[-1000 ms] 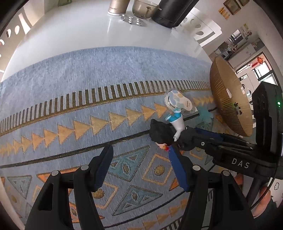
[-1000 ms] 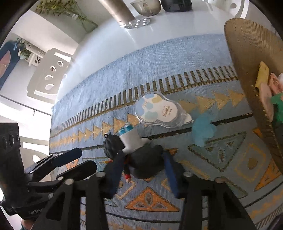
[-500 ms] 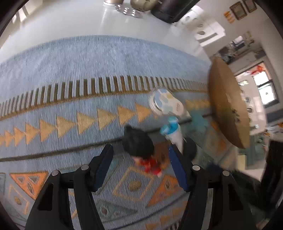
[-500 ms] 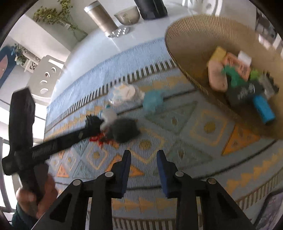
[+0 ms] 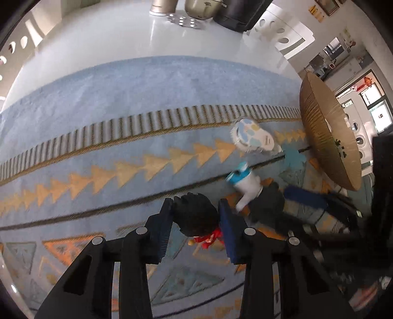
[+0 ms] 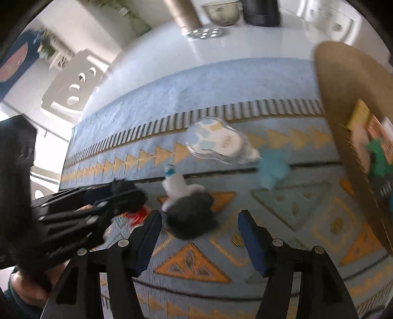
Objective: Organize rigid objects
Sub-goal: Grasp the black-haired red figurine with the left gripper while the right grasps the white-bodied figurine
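Background only — blue patterned rug (image 5: pixel 103 103), white table (image 5: pixel 103 34), steel bowl (image 6: pixel 221 12), white chair (image 6: pixel 76 81) — nothing else legible.

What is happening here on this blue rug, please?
A person with a gripper in each hand is tidying small toys on a patterned rug. The left gripper has just been closing on a black-haired figurine, which sits between its pads. The right gripper has just been opening and stands open beside a dark round toy with a white bottle-like part. A woven basket to the right already holds several items.
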`<move>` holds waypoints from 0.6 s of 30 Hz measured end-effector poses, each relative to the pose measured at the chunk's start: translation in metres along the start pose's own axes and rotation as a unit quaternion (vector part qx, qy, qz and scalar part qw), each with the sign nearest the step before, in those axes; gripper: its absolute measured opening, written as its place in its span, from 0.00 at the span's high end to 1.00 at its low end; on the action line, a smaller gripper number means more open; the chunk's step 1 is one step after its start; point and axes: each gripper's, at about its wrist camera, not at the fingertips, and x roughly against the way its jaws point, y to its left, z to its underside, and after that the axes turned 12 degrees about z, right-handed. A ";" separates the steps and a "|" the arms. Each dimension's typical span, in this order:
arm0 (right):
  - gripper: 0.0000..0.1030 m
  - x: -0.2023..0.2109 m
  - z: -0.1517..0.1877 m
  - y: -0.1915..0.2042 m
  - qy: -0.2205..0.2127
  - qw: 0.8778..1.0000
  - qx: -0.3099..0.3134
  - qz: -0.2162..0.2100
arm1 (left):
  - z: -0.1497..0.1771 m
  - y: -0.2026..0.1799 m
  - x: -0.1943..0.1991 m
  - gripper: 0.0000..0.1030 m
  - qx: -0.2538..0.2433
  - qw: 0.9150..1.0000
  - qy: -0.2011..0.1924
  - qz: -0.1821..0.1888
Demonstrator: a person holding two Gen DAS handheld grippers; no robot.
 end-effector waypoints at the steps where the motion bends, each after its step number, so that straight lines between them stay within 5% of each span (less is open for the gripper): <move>1: 0.39 -0.002 -0.002 0.006 -0.001 1.000 0.010 0.006 | 0.005 0.003 0.004 0.67 0.001 1.000 0.000 0.000; 4: 0.59 -0.008 -0.004 0.020 0.002 0.999 0.031 0.017 | 0.018 0.017 0.012 0.67 0.009 1.000 0.005 0.011; 10: 0.60 0.001 0.015 0.017 0.002 1.000 0.011 0.011 | 0.035 0.008 0.014 0.67 -0.025 0.998 0.022 0.049; 14: 0.60 0.019 0.046 -0.004 0.014 0.999 -0.026 0.042 | 0.045 -0.013 0.006 0.67 -0.072 0.994 0.050 0.072; 18: 0.60 0.024 0.078 -0.027 0.039 0.995 -0.078 0.050 | 0.053 -0.027 -0.002 0.66 -0.099 0.991 0.065 0.062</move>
